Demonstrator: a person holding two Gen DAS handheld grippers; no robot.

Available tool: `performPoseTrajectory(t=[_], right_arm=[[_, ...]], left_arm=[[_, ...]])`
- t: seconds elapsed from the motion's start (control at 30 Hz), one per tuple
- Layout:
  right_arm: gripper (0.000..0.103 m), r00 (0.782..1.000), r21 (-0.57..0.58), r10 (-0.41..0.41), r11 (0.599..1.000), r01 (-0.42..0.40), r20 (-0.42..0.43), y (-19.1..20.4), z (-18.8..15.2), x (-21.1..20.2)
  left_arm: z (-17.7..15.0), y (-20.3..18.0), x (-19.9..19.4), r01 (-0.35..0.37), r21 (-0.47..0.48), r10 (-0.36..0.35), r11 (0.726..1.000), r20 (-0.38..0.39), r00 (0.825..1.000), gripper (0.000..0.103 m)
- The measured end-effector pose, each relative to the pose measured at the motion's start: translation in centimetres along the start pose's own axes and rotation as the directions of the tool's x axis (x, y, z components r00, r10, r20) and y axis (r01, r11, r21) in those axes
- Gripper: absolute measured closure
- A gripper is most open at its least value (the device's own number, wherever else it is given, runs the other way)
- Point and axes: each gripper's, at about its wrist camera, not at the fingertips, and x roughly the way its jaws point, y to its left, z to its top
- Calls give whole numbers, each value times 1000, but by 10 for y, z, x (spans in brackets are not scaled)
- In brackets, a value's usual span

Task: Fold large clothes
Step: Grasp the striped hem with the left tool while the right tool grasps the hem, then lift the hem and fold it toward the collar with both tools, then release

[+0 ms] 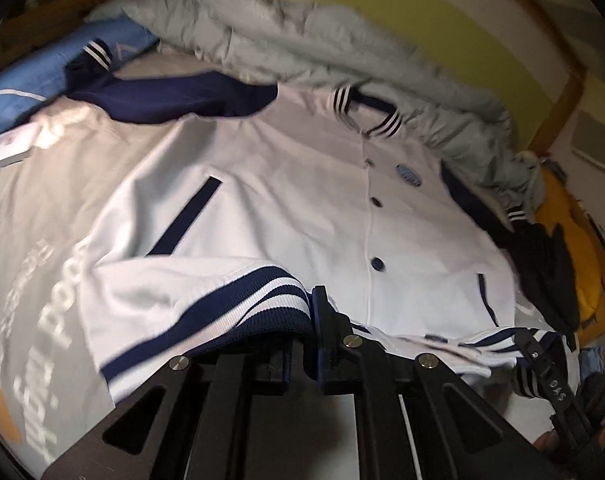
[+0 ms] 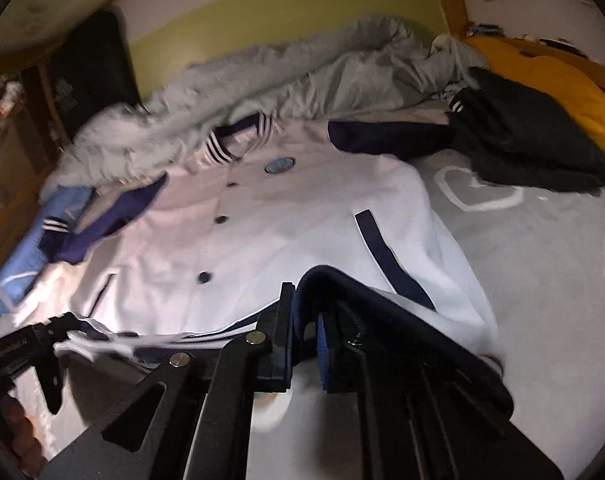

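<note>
A white jacket (image 1: 286, 184) with navy sleeves lay button-side up on a grey bedsheet (image 1: 42, 208), filling the centre of both views, its collar toward the top of the frame against a rumpled grey blanket (image 1: 302, 40). In the left wrist view, the left gripper (image 1: 316, 320) at lower centre was clamped narrow on the jacket's striped hem (image 1: 238, 304), which was lifted and folded over toward the collar. In the right wrist view, the right gripper (image 2: 304, 320) at lower centre was likewise pinched tight on the hem, navy ribbing bunched between its fingers and draped over the right one. The other gripper appeared at each frame's lower edge. A black garment (image 2: 522, 140) and a yellow pillow (image 2: 562, 92) lay at upper right of the right wrist view.
</note>
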Motion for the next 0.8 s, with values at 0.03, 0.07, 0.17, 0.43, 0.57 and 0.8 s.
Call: performPoseTrajectory(t=[0.03,0.07,0.17,0.43,0.57,0.8], right_arm=[[94,999,-15,-18,1000,17,-40,1,6,17],[94,997,-24,-24,999,22,-71,1,10,32],[92,986,-55,-26,998,18,-167,1,15,67],[48,951,-176,136,966,-189,-278,-6,26,48],[18,974,-250,88,958,-139,-208,-11,39,15],[14,998,-396,-16,918,-12,-66,-24,36,-26]], left_arm=[[6,-2,11,-9,12,9,1000,-25,1000,93],[11,-4,23,-22,29,24,999,-51,998,93],[14,-4,56,-31,75,41,997,-138,990,87],[-4,-14,21,129,325,-79,937,-162,984,36],[-1,-15,-14,171,353,-115,920,-174,978,8],[-15,3,-76,29,446,-43,894,21,999,7]])
